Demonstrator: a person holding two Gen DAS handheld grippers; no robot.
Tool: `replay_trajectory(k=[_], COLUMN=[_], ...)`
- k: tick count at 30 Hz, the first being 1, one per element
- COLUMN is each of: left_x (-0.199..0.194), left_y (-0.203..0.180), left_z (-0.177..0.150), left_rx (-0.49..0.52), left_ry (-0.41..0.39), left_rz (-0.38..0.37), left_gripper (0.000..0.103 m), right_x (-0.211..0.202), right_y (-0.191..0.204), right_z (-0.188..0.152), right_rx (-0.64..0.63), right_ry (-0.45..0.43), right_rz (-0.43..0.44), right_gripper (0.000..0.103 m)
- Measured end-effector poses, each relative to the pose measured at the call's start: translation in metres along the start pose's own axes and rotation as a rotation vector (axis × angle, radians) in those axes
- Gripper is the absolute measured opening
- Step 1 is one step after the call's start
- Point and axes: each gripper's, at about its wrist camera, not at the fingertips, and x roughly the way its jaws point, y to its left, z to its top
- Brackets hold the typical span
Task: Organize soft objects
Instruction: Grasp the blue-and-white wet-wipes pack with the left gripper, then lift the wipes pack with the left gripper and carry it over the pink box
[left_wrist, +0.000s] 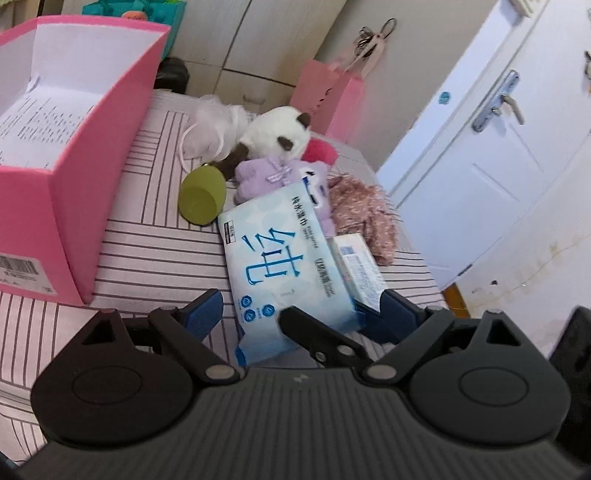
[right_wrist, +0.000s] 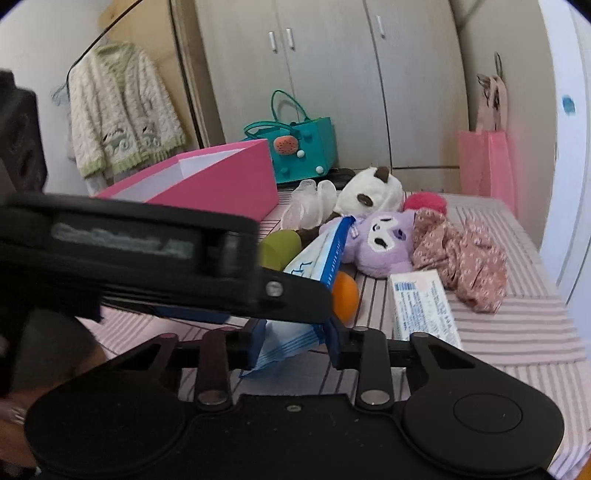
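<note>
Pink box (left_wrist: 55, 192) sits at your ten o'clock on the striped cloth (left_wrist: 155, 236). Your left gripper (left_wrist: 295, 314) stands spread wide around the wet-wipe pack (left_wrist: 280, 258), pads not pressing. Your right gripper (right_wrist: 295, 341) is clamped on that pack's near end. Purple plush (right_wrist: 380, 240) lies at one o'clock.

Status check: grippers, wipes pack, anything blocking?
Right gripper pinching wet-wipes pack end. Left gripper open astride it. Purple plush, small box crowd alongside.
</note>
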Motion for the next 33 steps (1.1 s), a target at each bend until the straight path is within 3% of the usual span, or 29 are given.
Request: replay_trajectory(k=[7,12,13,16,21,26,33], left_x=[0.023,0.027,0.028,0.029,0.029,0.027,0.023], left_y=[0.010,0.007,0.005,-0.003,-0.005,-0.003,-0.005], left_z=[0.002,0.003,0.002,-0.001,-0.004,-0.004,-0.005], left_rx=[-0.093,-0.065,-0.052,0.005,0.016,-0.008,-0.007], left_ry=[0.031,0.039,0.046,0.050,0.035,0.033,0.019], left_rz=[0.022,0.030,0.025,0.036,0.047,0.041,0.061], left_gripper=[0.093,0.088,0.082,0.081,0.081,0.070,0.067], right_x=[-0.001,0.000,0.000,0.004,0.006,0.004,0.004], right_y=[-0.010,-0.015,-0.017,-0.020,-0.023,-0.020,-0.018], right_z=[-0.004,-0.004,-0.004,-0.004,-0.006,-0.008,-0.009], right_rx=[0.102,0.131,0.143,0.167,0.179,0.168,0.179], right_ry=[0.010,0.008,0.009,0.021,0.023,0.015,0.009], right_rz=[0.035,0.060,0.072,0.093,0.102,0.115,0.116], right_gripper=[0.031,0.026,0.022,0.015,0.014,0.013,0.012])
